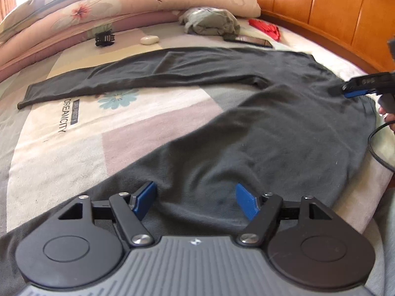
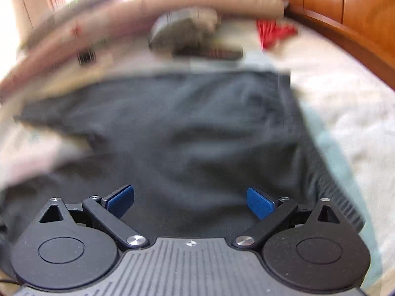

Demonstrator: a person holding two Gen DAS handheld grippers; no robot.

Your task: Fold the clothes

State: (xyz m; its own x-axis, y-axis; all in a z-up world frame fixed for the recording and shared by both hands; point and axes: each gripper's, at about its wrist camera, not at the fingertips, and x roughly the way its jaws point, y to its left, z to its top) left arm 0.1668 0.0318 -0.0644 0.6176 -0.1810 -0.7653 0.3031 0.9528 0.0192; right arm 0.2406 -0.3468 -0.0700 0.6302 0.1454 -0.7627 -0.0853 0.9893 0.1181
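Left wrist view. Cut off at the right border: a hand (image 1: pixel 388 119) on a grey handle, only fingertips showing, and a black cable (image 1: pixel 375 148) looping off the bed's right edge. Left gripper (image 1: pixel 196 201) low over the near part of a dark grey long-sleeved top (image 1: pixel 259 128), jaws spread wide, blue pads (image 1: pixel 145 199) clear of each other with nothing between them. Right gripper (image 1: pixel 345 90) reaching in from the right, tips down at the garment's right portion; whether parted or clenched cannot be told from here. Top spread flat across the bed (image 1: pixel 61 153), one sleeve (image 1: pixel 123 76) stretched straight toward the left edge, a few soft creases across the body, near hem hidden under the gripper. Printed sheet with a blue flower and the word DREAMCITY beside the sleeve. Toward the far edge: a rolled floral quilt (image 1: pixel 128 7), a bundled grey-green garment (image 1: pixel 209 22), a black hair clip (image 1: pixel 105 39), a small white case (image 1: pixel 149 40), a dark phone (image 1: pixel 249 40) partly under the bundle, something red (image 1: pixel 265 28), unclear what. Orange wooden headboard (image 1: pixel 333 7) along the far right corner.

Right wrist view. Heavily smeared by motion; far objects reduced to streaks, the red item (image 2: pixel 274 33) and grey-green bundle (image 2: pixel 185 29) barely readable. Right gripper (image 2: pixel 190 201) over the dark top (image 2: pixel 185 128), jaws released and wide apart, holding nothing. Ribbed edge of the top (image 2: pixel 343 197) running along the right side, pale sheet (image 2: pixel 345 113) beyond.
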